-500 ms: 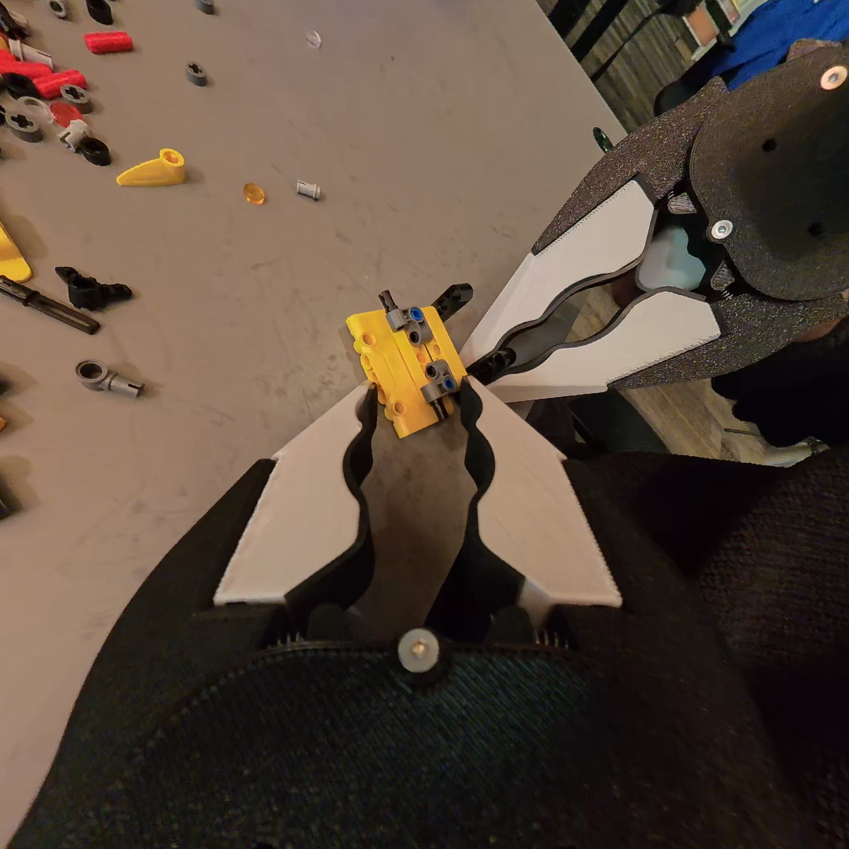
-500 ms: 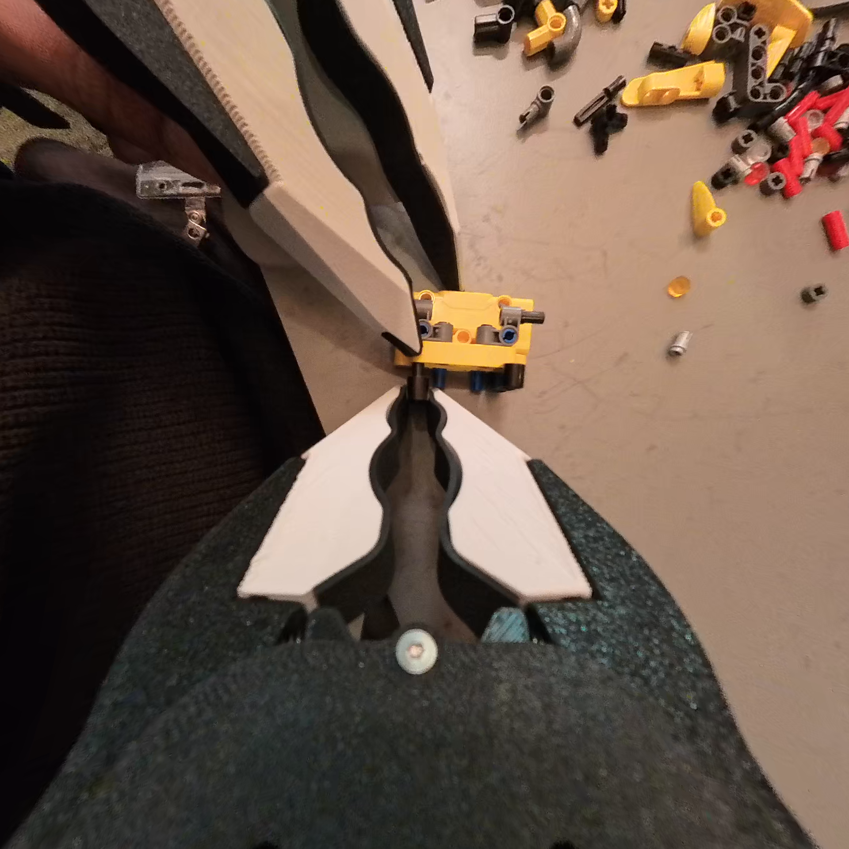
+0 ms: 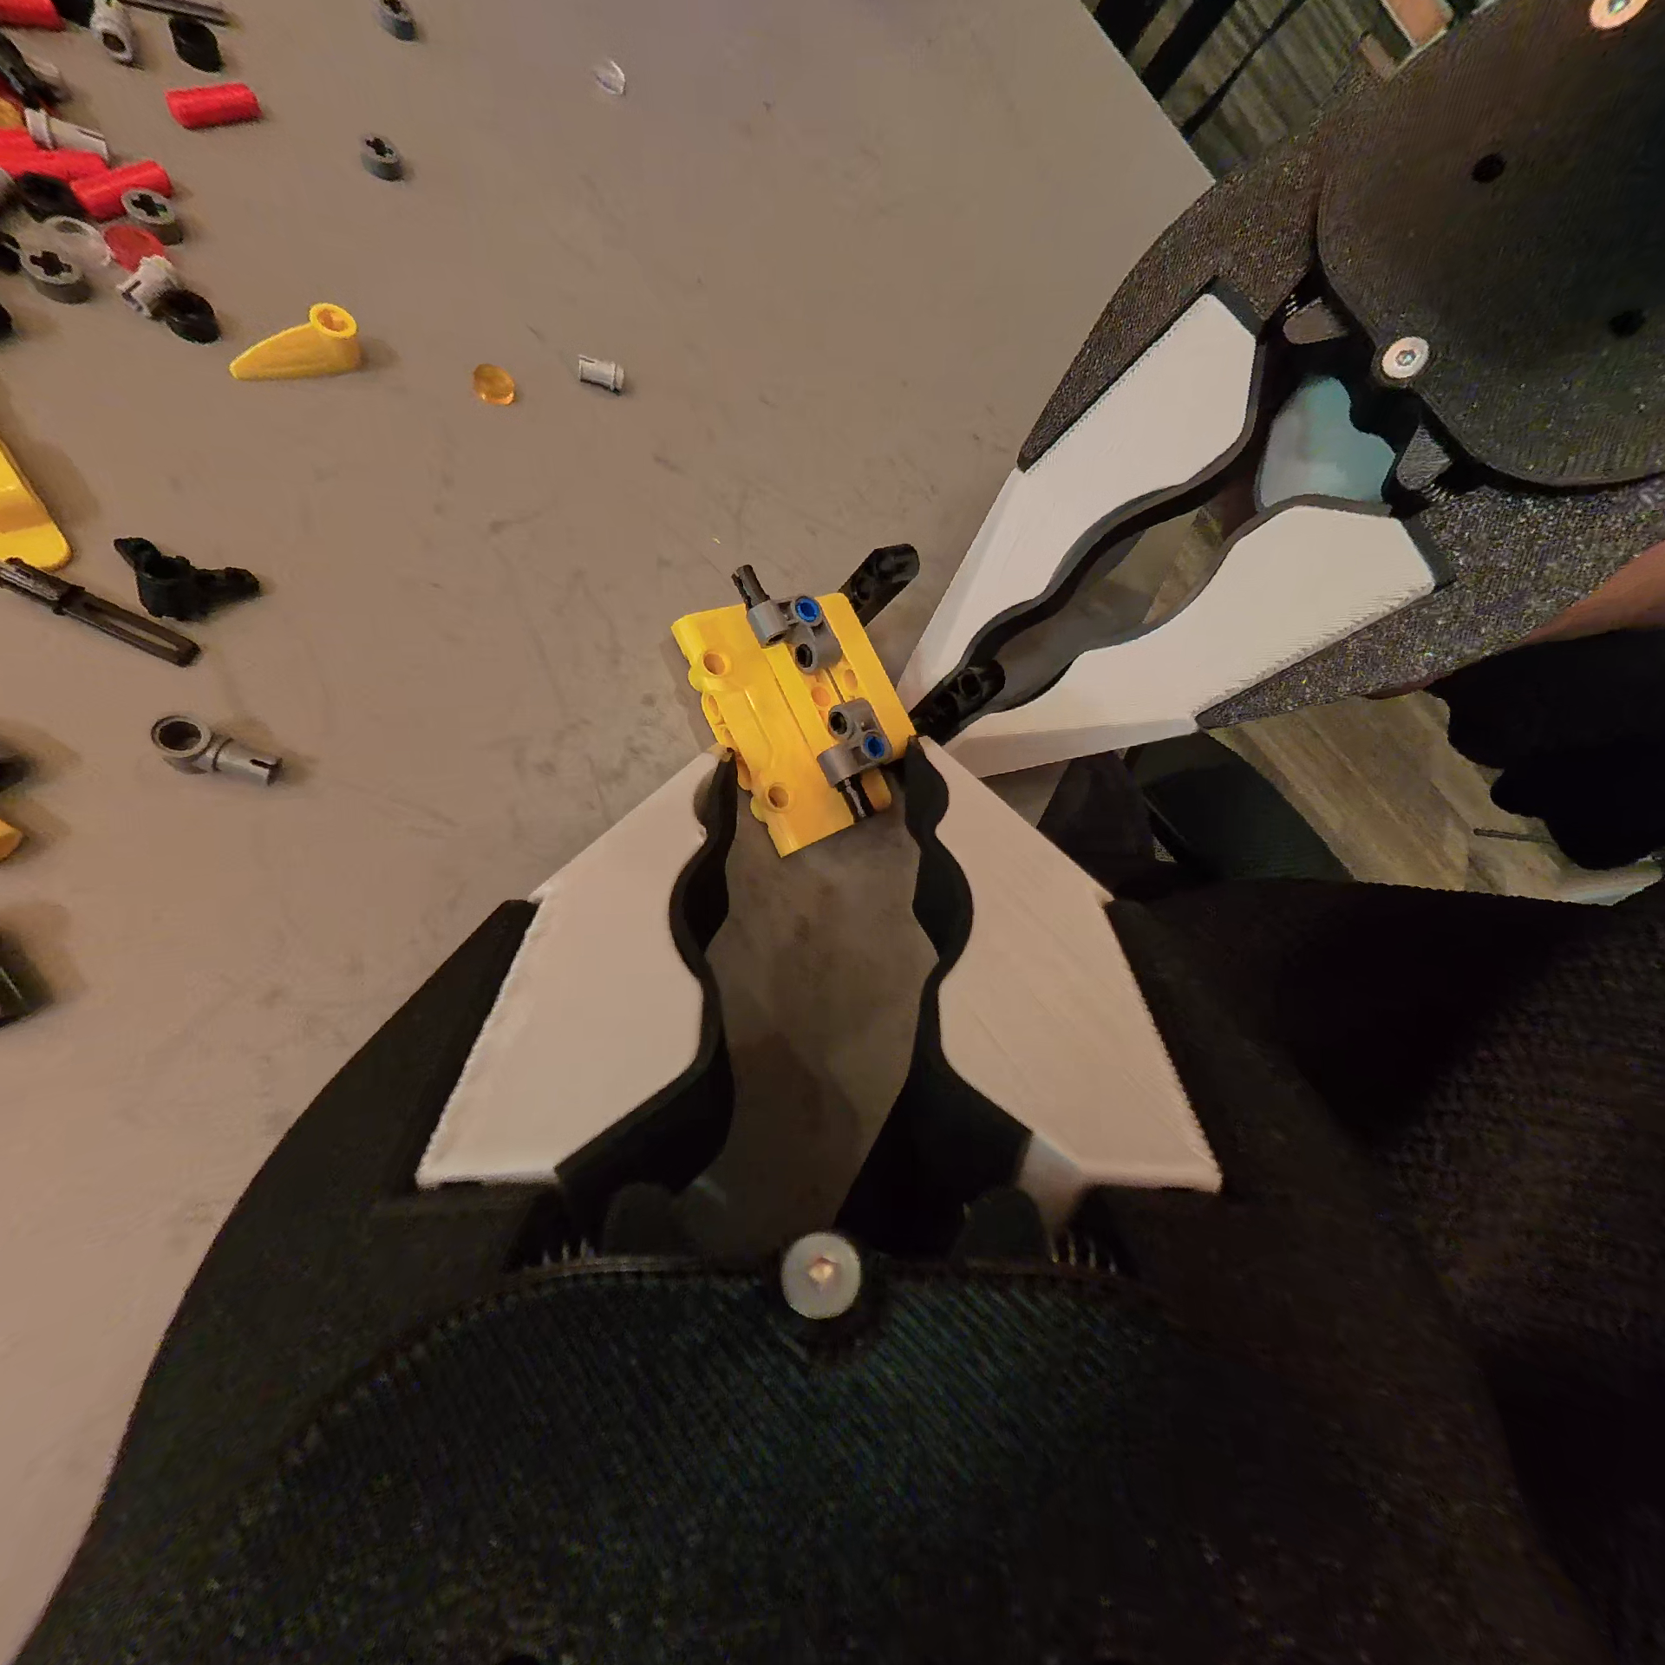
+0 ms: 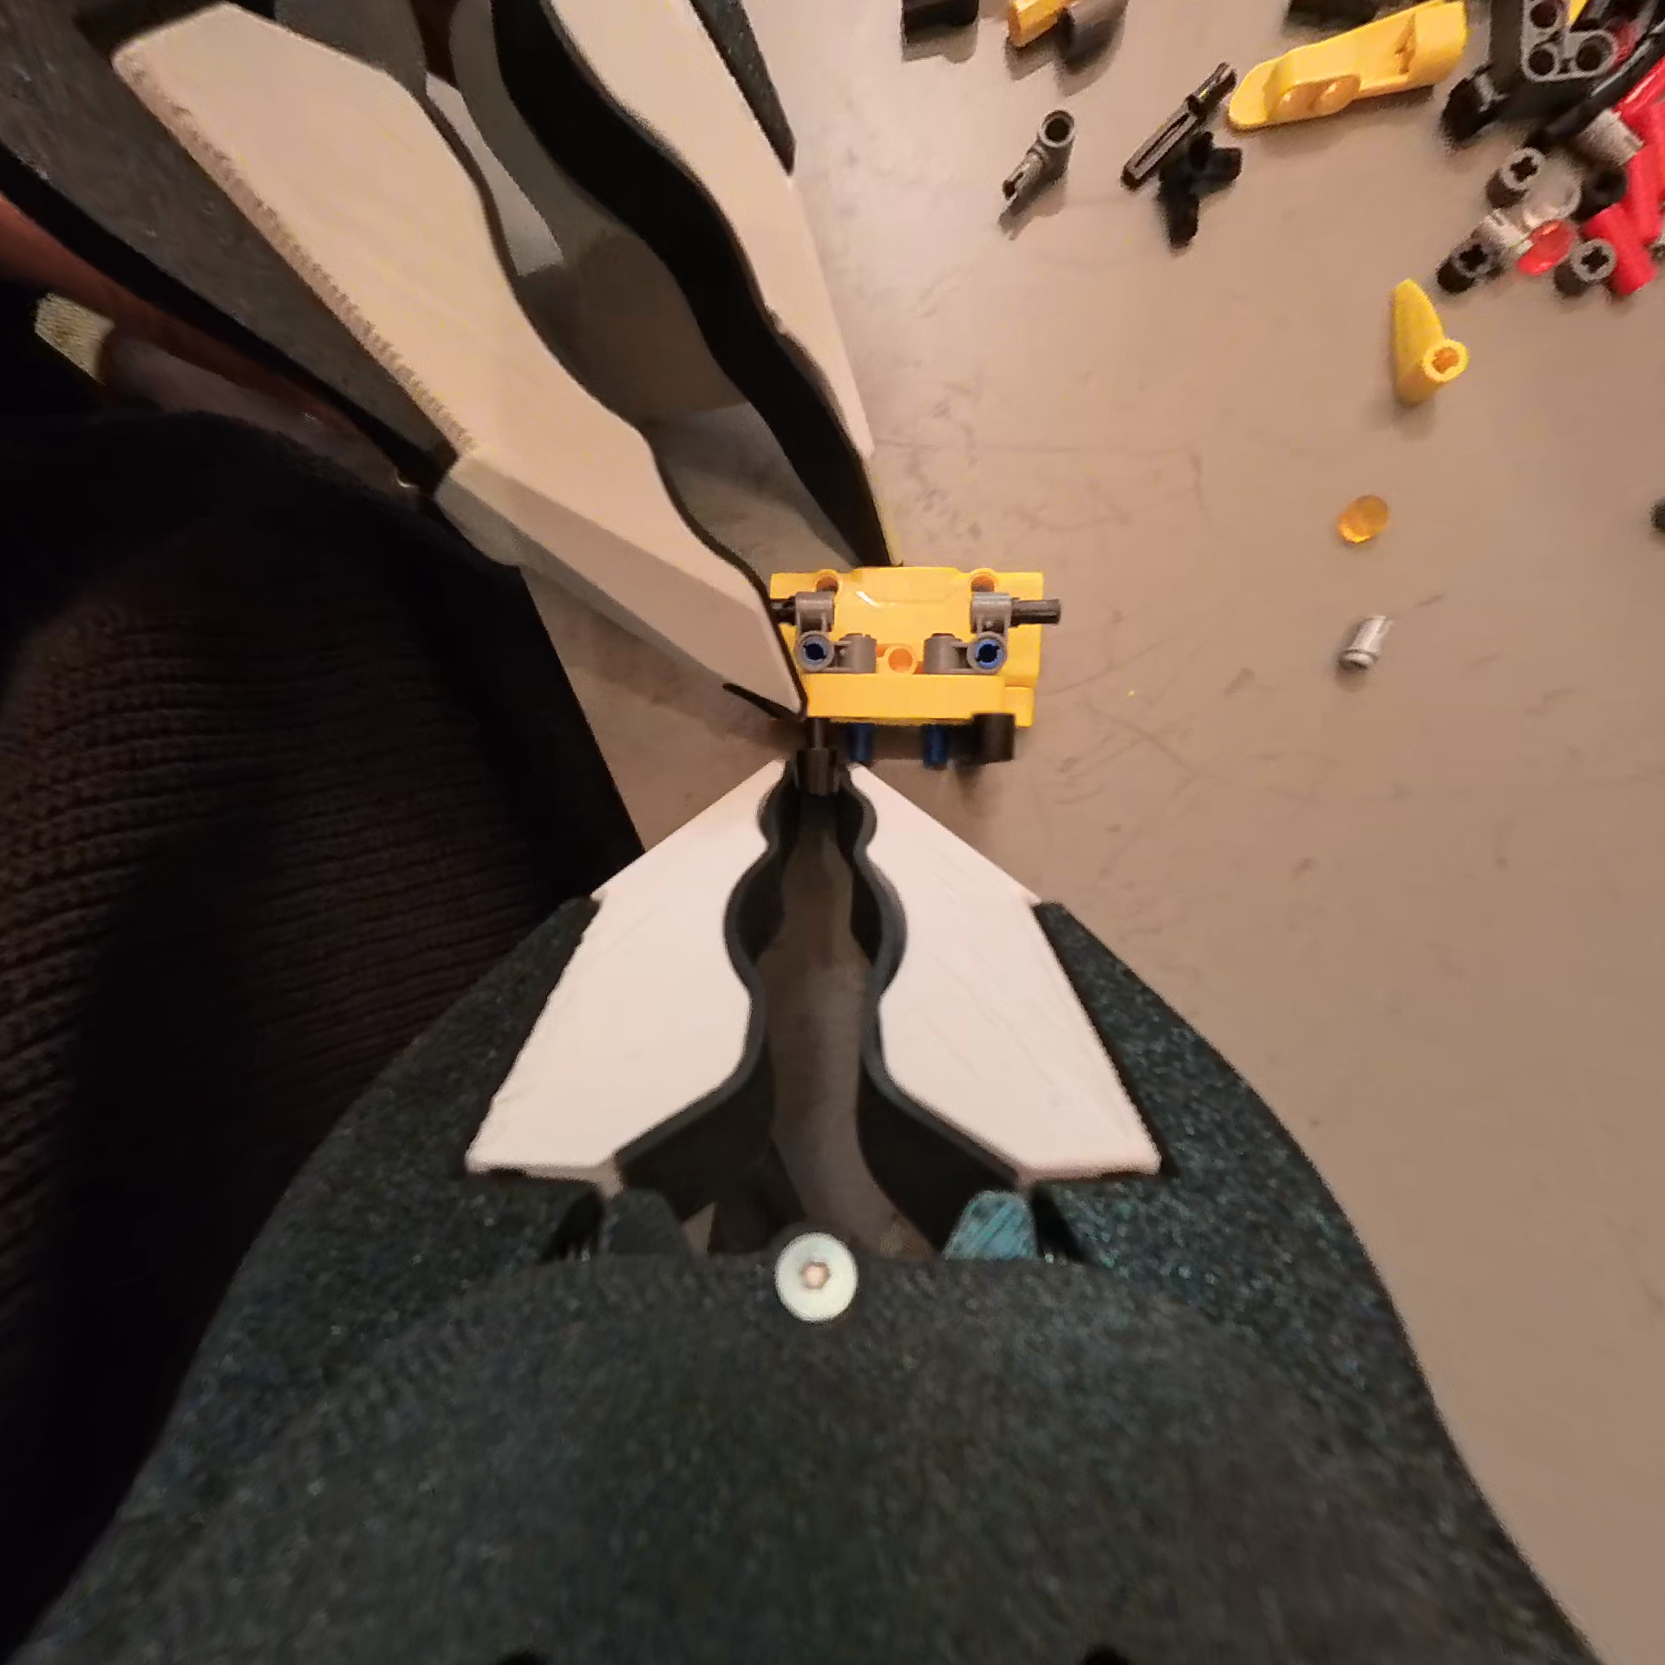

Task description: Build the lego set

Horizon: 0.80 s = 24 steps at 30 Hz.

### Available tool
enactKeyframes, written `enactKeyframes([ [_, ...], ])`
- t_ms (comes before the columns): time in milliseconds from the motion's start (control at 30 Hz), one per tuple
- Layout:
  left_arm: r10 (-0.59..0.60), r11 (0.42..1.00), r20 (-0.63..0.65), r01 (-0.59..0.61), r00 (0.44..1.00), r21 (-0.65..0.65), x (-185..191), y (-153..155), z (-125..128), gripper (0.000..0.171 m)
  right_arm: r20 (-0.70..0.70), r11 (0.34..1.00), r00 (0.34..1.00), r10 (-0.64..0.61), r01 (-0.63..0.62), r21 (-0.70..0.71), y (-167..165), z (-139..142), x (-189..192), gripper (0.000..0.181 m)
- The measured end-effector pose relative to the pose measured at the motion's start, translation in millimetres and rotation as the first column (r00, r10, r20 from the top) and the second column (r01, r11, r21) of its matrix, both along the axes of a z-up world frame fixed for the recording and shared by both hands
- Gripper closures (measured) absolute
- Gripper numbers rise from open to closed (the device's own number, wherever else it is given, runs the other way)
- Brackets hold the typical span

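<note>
My left gripper (image 3: 811, 766) is shut on a small yellow brick assembly (image 3: 793, 730) with grey connectors and blue pins, held just above the grey table (image 3: 811, 315). My right gripper (image 4: 818, 777) is shut on a black connector (image 4: 818, 764) that sticks out of the assembly's (image 4: 910, 662) side. In the left wrist view the right gripper (image 3: 937, 716) comes in from the upper right, with the black connector (image 3: 959, 689) between its tips. In the right wrist view the left gripper's fingers (image 4: 586, 541) reach in from the upper left.
Loose parts lie on the table: a yellow wedge (image 3: 302, 347), an orange stud (image 3: 493, 385), a grey pin (image 3: 602, 371), a black axle (image 3: 99, 613), a grey connector (image 3: 212, 752) and red pieces (image 3: 212, 104). The table's edge (image 3: 1126, 99) runs at the right. Less than 4 cm separates the two grippers' tips. From the left gripper's tips to the orange stud (image 3: 493, 385) is close to 10 cm. The right camera catches it too, in the right wrist view (image 4: 1362, 521).
</note>
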<state>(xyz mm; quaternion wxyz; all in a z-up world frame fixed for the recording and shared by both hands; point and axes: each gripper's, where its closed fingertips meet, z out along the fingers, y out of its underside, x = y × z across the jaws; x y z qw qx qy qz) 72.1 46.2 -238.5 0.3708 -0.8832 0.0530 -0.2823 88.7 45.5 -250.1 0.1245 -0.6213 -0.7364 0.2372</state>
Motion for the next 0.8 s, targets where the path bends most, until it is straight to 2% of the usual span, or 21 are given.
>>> enactKeyframes([
  [133,0.006,1.000,-0.014,-0.006,1.000,0.005,0.1,0.1,-0.4,0.134,0.025,0.998,1.000,0.007,-0.008,0.059,0.2,-0.5,-0.1,0.176],
  [400,-0.020,1.000,-0.037,0.020,0.999,0.008,1.3,-1.1,-1.5,0.132,-0.004,0.999,1.000,-0.007,0.007,0.039,0.1,-0.2,-0.2,0.175],
  [533,-0.099,0.994,-0.117,0.102,0.988,0.022,6.2,-7.0,-4.0,0.123,-0.044,1.000,0.999,-0.023,0.023,-0.005,0.1,0.2,0.1,0.175],
  [667,-0.149,0.986,-0.197,0.160,0.969,0.042,5.4,-9.4,-6.9,0.124,-0.050,1.000,0.998,-0.024,0.024,0.012,0.2,0.1,0.4,0.175],
  [733,-0.158,0.984,-0.252,0.175,0.955,0.043,4.0,-9.2,-8.7,0.127,-0.045,1.000,0.999,-0.023,0.024,0.013,0.3,0.1,0.5,0.175],
  [800,-0.145,0.985,-0.313,0.167,0.939,0.046,-0.8,-6.8,-11.0,0.138,-0.038,1.000,0.999,-0.029,0.029,0.001,0.3,0.1,0.7,0.175],
])
